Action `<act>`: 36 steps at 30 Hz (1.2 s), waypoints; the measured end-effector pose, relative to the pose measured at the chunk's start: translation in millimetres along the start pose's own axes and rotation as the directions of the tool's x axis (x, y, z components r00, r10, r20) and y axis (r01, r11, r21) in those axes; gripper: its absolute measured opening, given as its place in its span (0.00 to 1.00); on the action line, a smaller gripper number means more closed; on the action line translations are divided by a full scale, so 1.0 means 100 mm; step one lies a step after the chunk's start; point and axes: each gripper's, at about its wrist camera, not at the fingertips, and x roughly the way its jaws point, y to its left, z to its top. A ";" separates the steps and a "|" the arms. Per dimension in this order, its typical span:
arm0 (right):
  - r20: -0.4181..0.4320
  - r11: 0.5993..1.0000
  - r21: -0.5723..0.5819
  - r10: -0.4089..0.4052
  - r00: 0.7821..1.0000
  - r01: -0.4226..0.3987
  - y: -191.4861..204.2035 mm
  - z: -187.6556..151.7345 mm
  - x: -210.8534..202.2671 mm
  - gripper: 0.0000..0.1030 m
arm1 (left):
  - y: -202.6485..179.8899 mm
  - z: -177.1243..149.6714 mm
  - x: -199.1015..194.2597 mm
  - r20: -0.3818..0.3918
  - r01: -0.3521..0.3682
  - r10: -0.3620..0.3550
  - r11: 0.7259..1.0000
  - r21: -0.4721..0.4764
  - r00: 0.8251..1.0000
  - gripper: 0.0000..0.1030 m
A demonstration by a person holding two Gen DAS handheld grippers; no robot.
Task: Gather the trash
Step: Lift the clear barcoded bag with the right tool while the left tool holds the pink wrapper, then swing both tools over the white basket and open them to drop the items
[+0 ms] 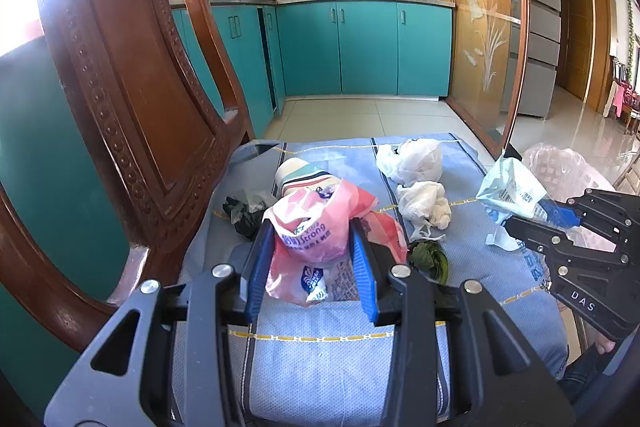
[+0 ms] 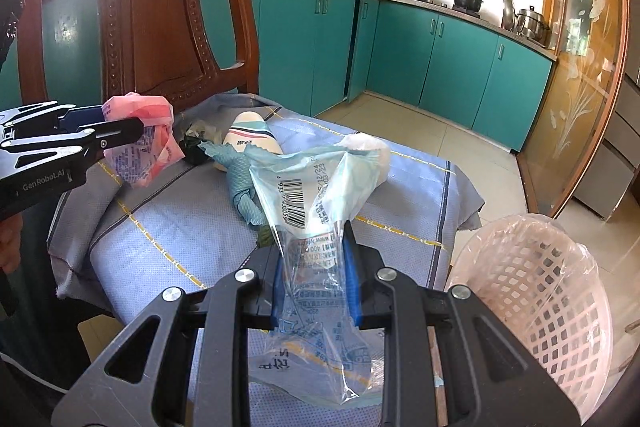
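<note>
Trash fills both my grippers above the blue-cloth-covered chair seat (image 1: 320, 367): my left gripper (image 1: 312, 255) pinches a crumpled pink plastic wrapper (image 1: 316, 227), my right gripper (image 2: 314, 267) clamps a clear printed plastic bag (image 2: 312, 187) beside the bag-lined pink lattice bin (image 2: 540, 287).

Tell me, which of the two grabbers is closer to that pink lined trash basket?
The right one. The right gripper, clamped on a clear plastic wrapper, sits just beside the pink trash basket. The left gripper, holding a pink plastic bag, is farther off, near the wooden chair back.
</note>
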 end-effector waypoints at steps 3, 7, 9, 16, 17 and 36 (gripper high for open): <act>0.005 1.000 0.004 -0.002 1.000 0.002 -0.01 0.00 -0.02 0.25 | 0.01 0.00 0.01 -0.004 0.010 -0.010 1.000 -0.011 1.000 0.37; 0.031 1.000 0.024 -0.021 0.999 0.020 -0.05 0.02 -0.06 0.25 | 0.08 0.02 -0.03 0.014 0.050 -0.050 0.997 -0.051 0.999 0.37; 0.055 0.998 0.036 -0.058 0.997 0.056 -0.10 0.03 -0.12 0.25 | 0.09 0.02 -0.04 0.023 0.069 -0.068 0.996 -0.061 0.997 0.37; 0.149 0.960 0.192 -0.233 0.961 0.203 -0.59 -0.02 -0.57 0.25 | -0.13 0.28 -0.01 0.047 0.256 -0.253 0.964 -0.068 0.966 0.37; 0.152 0.947 0.228 -0.264 0.952 0.227 -0.70 -0.07 -0.65 0.25 | -0.24 0.34 0.01 0.053 0.292 -0.289 0.955 -0.052 0.956 0.37; -0.061 0.700 0.628 -0.393 0.918 0.341 -1.82 -0.85 -1.01 0.61 | -2.11 0.65 0.23 -0.062 0.597 -0.595 0.790 0.136 0.801 0.77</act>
